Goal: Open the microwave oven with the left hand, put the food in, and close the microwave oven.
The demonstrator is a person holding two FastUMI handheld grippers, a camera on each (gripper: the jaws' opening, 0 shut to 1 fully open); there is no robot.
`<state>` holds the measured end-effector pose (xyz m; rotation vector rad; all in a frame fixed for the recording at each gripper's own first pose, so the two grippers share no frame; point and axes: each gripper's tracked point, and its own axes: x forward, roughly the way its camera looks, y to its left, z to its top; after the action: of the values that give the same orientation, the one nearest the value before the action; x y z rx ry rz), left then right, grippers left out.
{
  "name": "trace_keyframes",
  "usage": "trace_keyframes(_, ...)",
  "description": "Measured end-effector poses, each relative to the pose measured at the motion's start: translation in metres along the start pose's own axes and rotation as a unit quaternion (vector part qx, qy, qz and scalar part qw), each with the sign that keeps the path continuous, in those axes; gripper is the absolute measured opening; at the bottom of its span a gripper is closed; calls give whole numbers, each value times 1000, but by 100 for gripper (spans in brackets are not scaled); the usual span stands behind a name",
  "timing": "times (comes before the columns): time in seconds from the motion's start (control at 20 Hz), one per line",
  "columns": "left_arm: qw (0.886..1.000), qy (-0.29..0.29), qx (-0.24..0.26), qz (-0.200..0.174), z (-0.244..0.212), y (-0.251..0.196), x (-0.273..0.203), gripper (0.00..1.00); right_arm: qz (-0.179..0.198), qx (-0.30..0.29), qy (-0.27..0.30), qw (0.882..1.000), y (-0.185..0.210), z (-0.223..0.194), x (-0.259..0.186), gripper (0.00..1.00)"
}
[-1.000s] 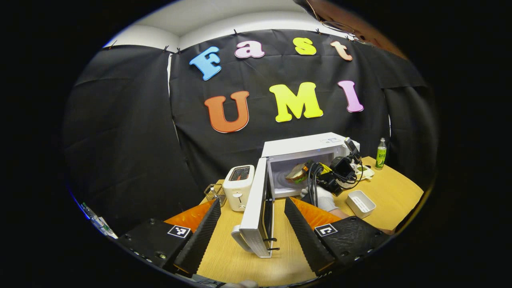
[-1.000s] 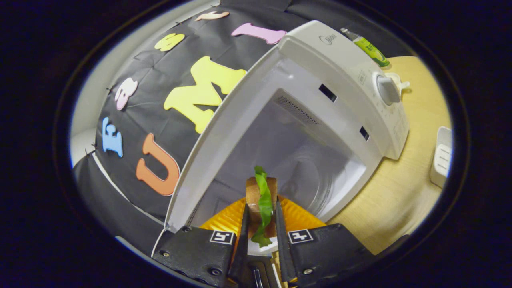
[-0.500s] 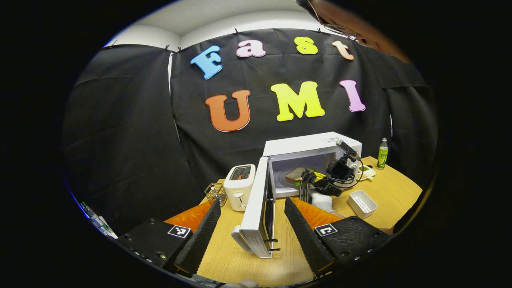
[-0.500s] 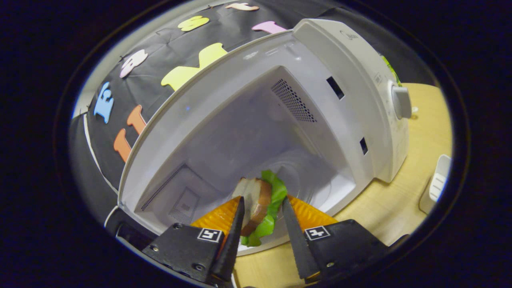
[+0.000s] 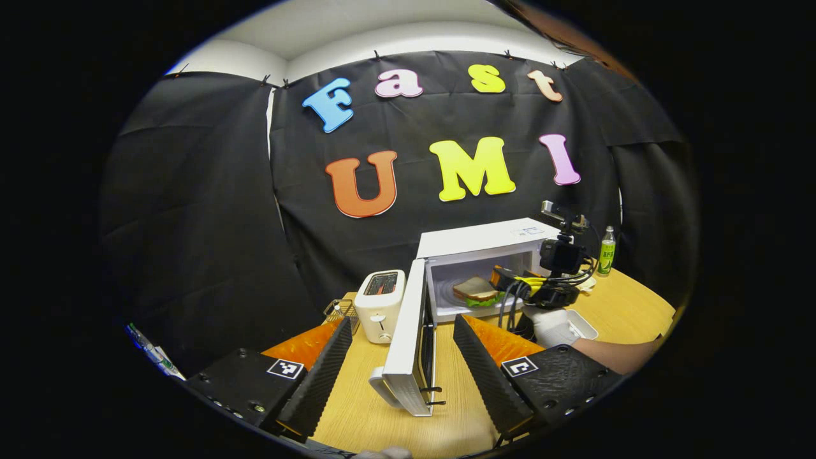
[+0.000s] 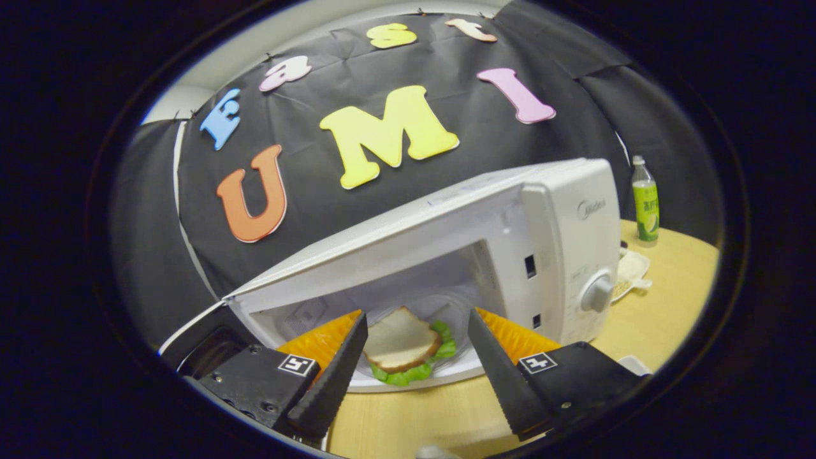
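1. The sandwich (image 6: 403,346), a slice of bread over green lettuce, lies flat on the floor of the microwave oven (image 6: 561,242), inside the open cavity; in the left gripper view the sandwich (image 5: 475,290) sits low in the same opening.
2. The microwave oven (image 5: 484,237) is white and stands on the wooden worktop (image 5: 370,414). Its door (image 5: 408,344) is swung wide, edge-on to the left gripper view, with the handle at the near lower end.
3. The right gripper (image 6: 414,357) hangs just in front of the cavity, its fingers (image 6: 331,382) spread apart with the sandwich seen in the gap between them, not touching it. In the left gripper view the right gripper (image 5: 548,280), held by a white-gloved hand (image 5: 551,325), is at the oven's mouth, to the right of the sandwich.
4. The left gripper (image 5: 401,363) is held back from the oven, its fingers (image 5: 319,376) wide apart on either side of the open door's edge and holding nothing.
5. A white toaster (image 5: 379,305) stands left of the door, with a small wire basket (image 5: 341,310) beside it.
6. A green bottle (image 6: 645,204) stands on the worktop right of the oven, a small white dish (image 6: 631,271) near it, and a white tray (image 5: 583,325) lies by the gloved hand.
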<state>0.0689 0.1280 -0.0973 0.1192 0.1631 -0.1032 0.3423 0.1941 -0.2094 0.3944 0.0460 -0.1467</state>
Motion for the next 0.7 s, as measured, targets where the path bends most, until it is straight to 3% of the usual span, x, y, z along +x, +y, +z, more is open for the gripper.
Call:
trace_keyframes(0.2,1000,-10,-5,-17,13,0,0,96,17,-69,8,997,-27,41,-64,91)
trace_keyframes(0.25,1000,-13,-9,-20,16,1,0,96,16,-83,5,996,-35,54,-82,100)
trace_keyframes(0.5,999,-21,-12,-39,24,-4,5,96,-2,-111,0,994,-84,117,-160,100)
trace_keyframes(0.55,999,-22,-15,-44,22,-7,4,96,-9,-114,-6,993,-94,131,-174,91)
trace_keyframes(0.6,998,-26,-17,-46,22,-8,3,97,-16,-119,-12,993,-103,143,-186,100)
trace_keyframes(0.65,998,-28,-17,-48,25,-8,3,96,-25,-126,-16,992,-113,154,-199,91)
trace_keyframes(0.7,998,-33,-18,-49,27,-8,2,97,-30,-135,-18,990,-122,164,-212,100)
